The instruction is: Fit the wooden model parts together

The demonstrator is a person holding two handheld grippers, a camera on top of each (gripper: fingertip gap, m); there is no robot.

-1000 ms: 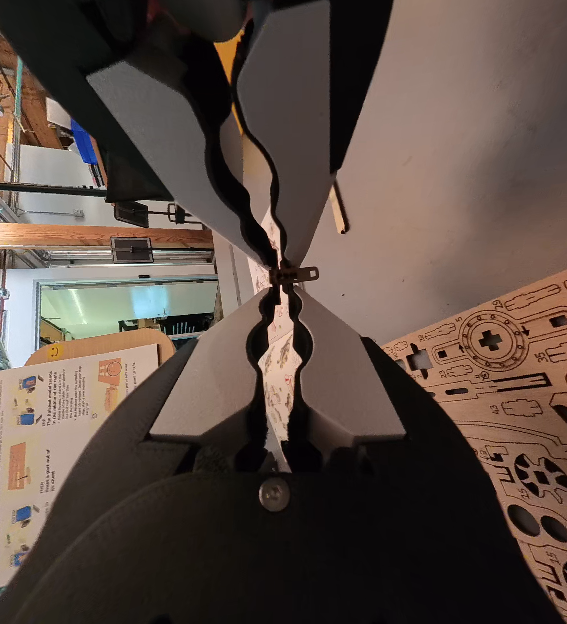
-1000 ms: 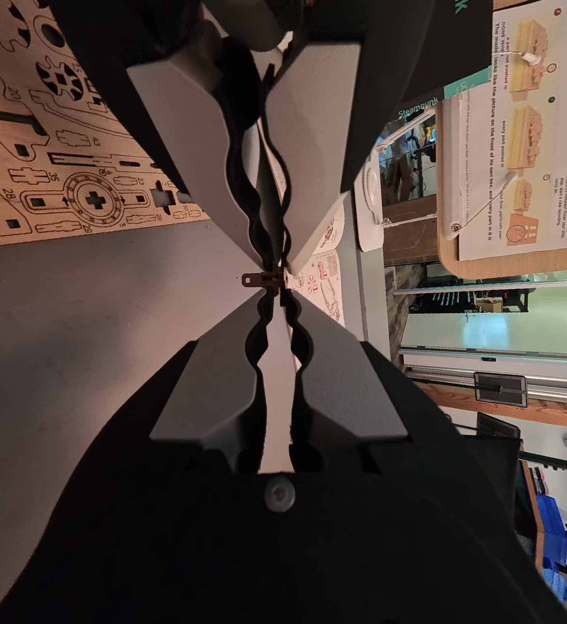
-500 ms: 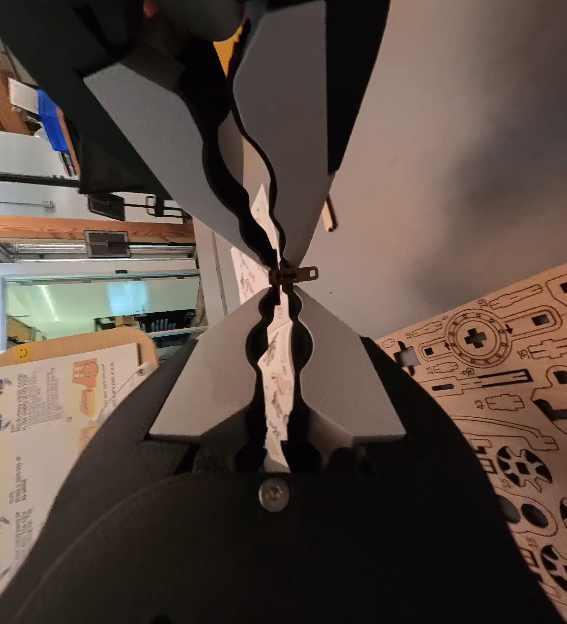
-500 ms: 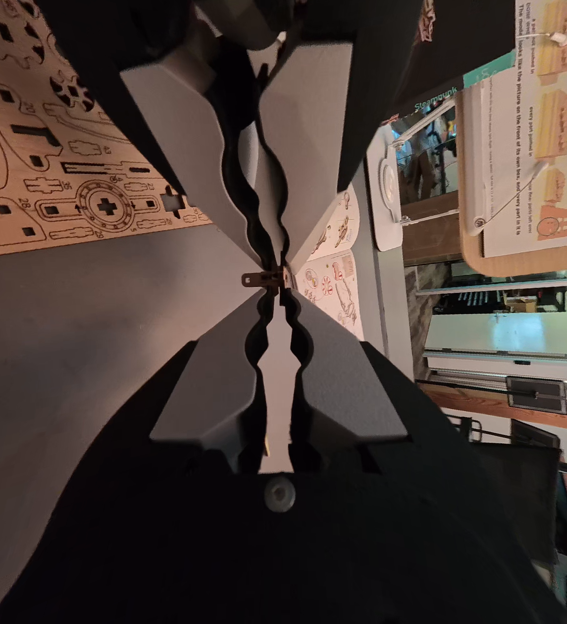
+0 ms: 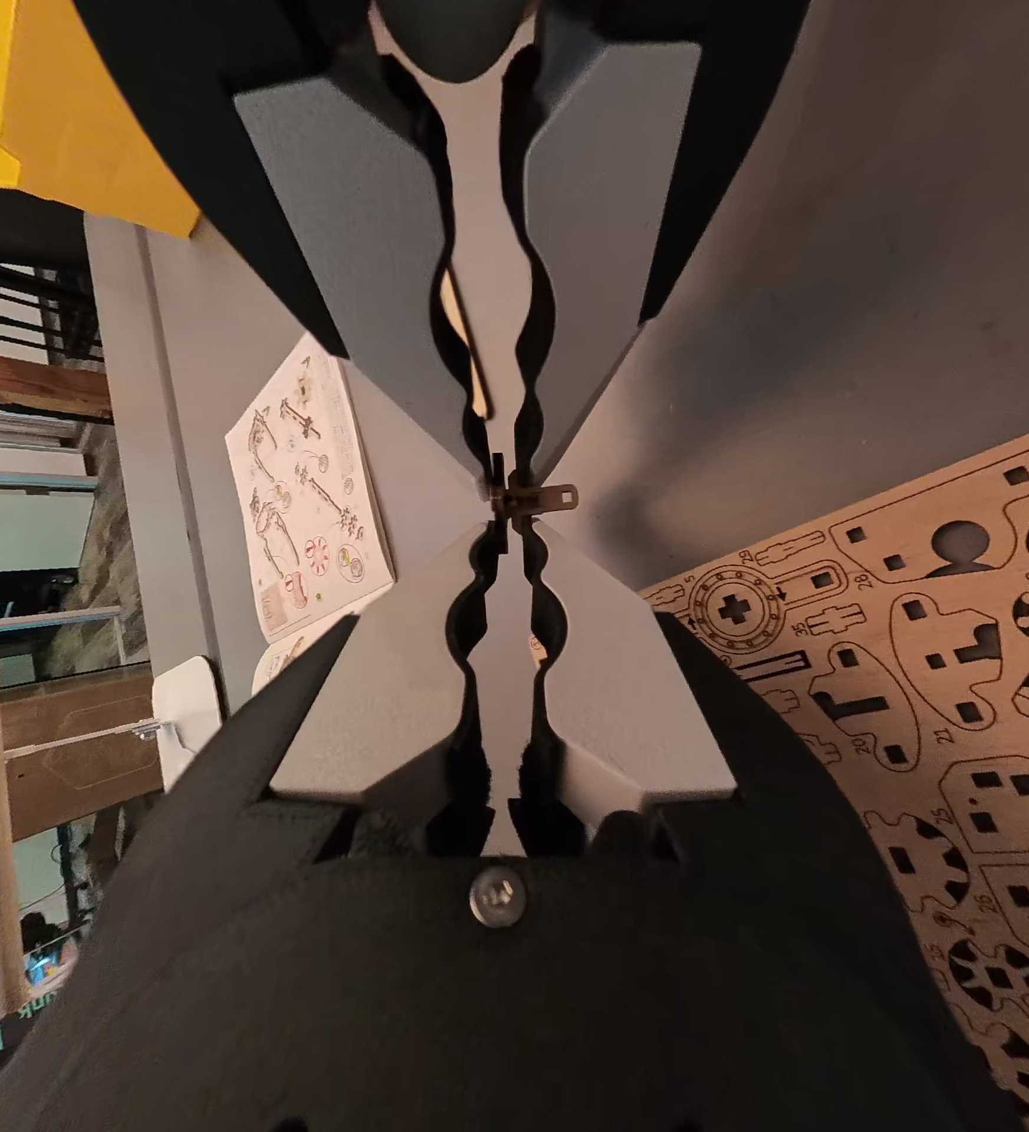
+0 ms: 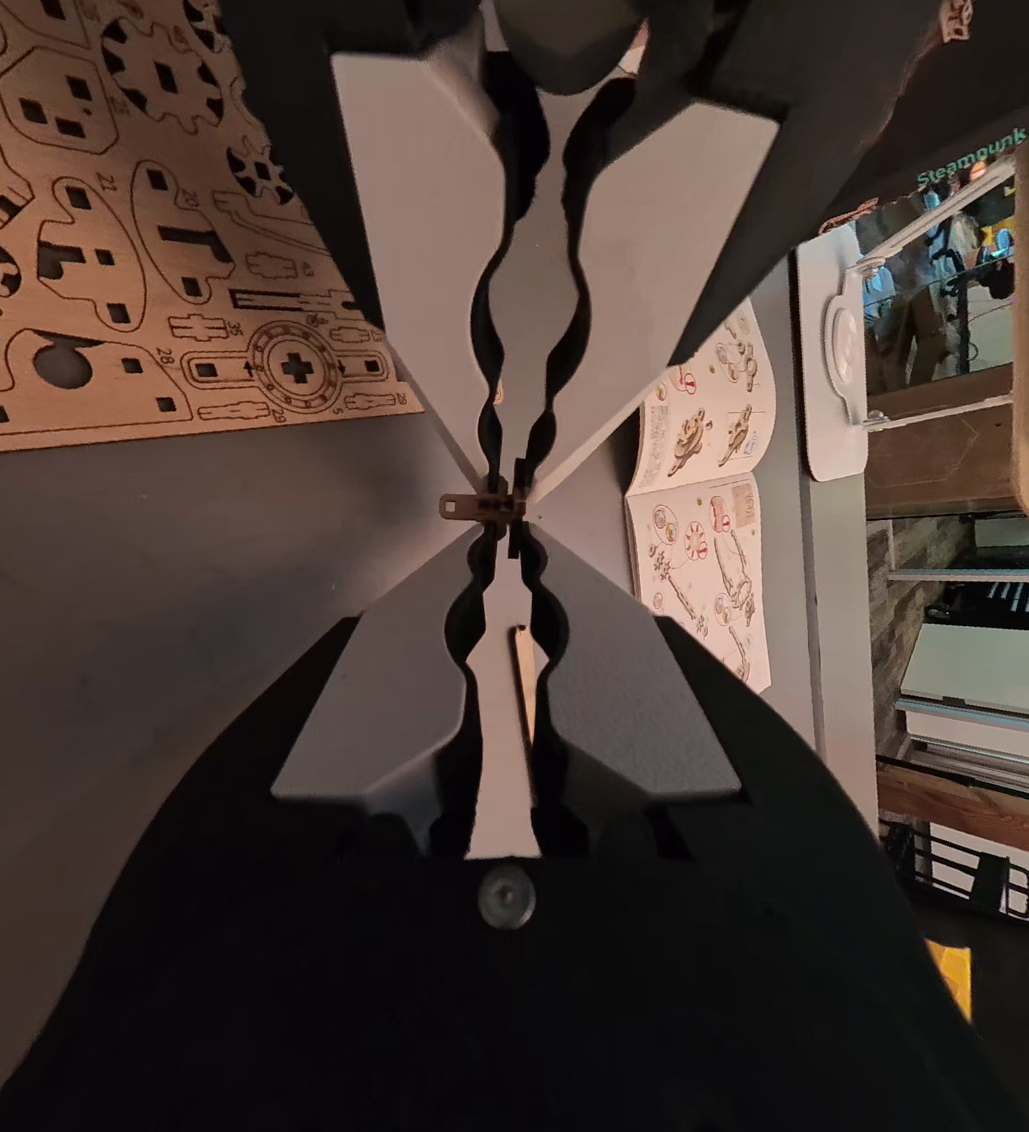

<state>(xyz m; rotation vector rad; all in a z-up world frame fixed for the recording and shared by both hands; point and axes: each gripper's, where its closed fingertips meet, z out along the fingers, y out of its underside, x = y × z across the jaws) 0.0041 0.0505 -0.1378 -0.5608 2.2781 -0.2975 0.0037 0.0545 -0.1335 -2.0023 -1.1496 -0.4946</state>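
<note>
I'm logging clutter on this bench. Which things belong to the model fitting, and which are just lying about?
In the job:
- small wooden part pinched between left gripper and right gripper
- laser-cut wooden sheet
- instruction booklet
- loose wooden stick, probably

Lying about:
- yellow sheet
- white stand

The wooden sheet (image 5: 928,704) looked matt, laser-scorched brown along cuts; the table (image 5: 836,306) was smooth matt grey; the booklet (image 5: 309,490) was paper.
</note>
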